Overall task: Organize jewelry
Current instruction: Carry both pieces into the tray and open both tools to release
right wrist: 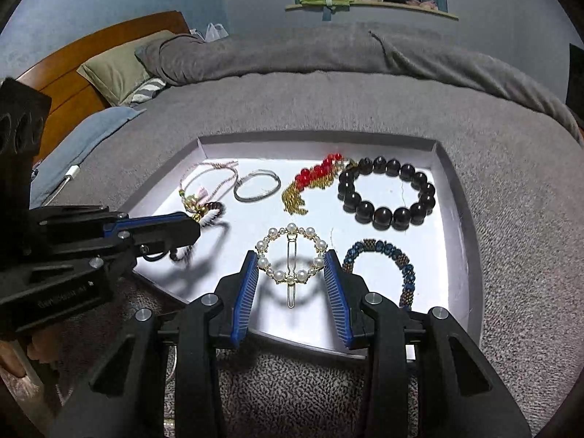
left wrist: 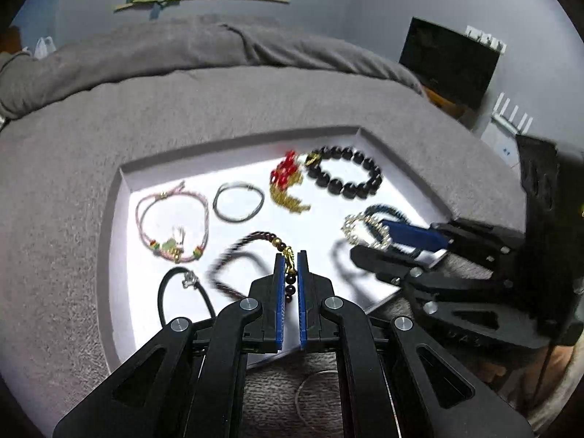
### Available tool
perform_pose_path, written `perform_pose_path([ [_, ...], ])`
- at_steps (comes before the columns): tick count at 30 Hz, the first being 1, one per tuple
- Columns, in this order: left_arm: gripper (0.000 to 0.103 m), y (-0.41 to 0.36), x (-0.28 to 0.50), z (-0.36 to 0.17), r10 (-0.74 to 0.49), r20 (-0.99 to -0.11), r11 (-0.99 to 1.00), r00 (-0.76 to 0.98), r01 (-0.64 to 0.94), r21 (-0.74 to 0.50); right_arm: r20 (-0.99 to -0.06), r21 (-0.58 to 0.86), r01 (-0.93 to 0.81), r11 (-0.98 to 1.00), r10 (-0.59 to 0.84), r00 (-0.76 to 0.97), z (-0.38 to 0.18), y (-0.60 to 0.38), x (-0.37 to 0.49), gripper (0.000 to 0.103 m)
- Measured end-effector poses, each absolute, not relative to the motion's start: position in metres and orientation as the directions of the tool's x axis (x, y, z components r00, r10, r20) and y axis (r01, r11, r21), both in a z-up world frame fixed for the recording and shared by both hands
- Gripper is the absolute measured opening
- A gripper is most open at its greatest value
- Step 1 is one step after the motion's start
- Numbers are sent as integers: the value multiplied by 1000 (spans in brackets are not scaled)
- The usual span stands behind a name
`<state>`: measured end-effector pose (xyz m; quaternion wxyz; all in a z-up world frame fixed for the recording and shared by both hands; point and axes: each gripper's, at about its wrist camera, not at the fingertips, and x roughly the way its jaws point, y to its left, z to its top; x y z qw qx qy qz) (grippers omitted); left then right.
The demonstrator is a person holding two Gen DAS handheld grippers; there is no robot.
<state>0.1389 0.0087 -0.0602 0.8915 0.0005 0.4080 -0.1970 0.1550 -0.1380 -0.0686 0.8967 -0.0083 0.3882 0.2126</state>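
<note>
A shallow white tray (left wrist: 237, 142) lies on the grey bed cover. My left gripper (left wrist: 291, 255) is shut on a dark red beaded bracelet (left wrist: 233, 252) with a gold charm, which hangs just over the tray's near part. In the right wrist view, my right gripper (right wrist: 291, 255) is shut on a round pearl hair clip (right wrist: 290, 231), both pads touching its ring, above the tray (right wrist: 317, 138). The left gripper (right wrist: 199, 228) shows at the left there with the dark red bracelet (right wrist: 213, 210). The right gripper (left wrist: 367, 237) and the pearl clip (left wrist: 352, 224) show at the right of the left wrist view.
In the tray lie a pink cord bracelet (left wrist: 171, 219), a grey ring (left wrist: 238, 200), a red-bead piece with a gold tassel (left wrist: 288, 182), a black bead bracelet (right wrist: 387, 193), a blue bead bracelet (right wrist: 383, 252) and a black cord (left wrist: 182, 284). Pillows (right wrist: 116, 69) and a folded grey blanket (right wrist: 328, 51) lie behind.
</note>
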Motion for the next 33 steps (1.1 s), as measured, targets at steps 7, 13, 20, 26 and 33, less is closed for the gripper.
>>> perform_pose_path([
  [7, 7, 13, 147, -77, -326, -761, 934, 561, 314, -168, -729, 135, -372, 918, 346, 590, -70, -133, 163, 37],
  [13, 7, 16, 148, -80, -317, -765, 936, 561, 313, -158, -741, 160, -354, 921, 349, 573, -75, -135, 169, 38],
  [20, 10, 21, 148, -80, -318, -762, 938, 563, 303, -168, -732, 153, -349, 924, 344, 589, -75, -137, 167, 38],
  [26, 19, 25, 144, -77, -315, -751, 941, 581, 293, -168, -721, 158, -344, 925, 346, 600, -73, -139, 164, 41],
  [33, 20, 30, 133, -68, -306, -734, 946, 606, 283, -159, -694, 174, -345, 922, 363, 622, -67, -144, 160, 48],
])
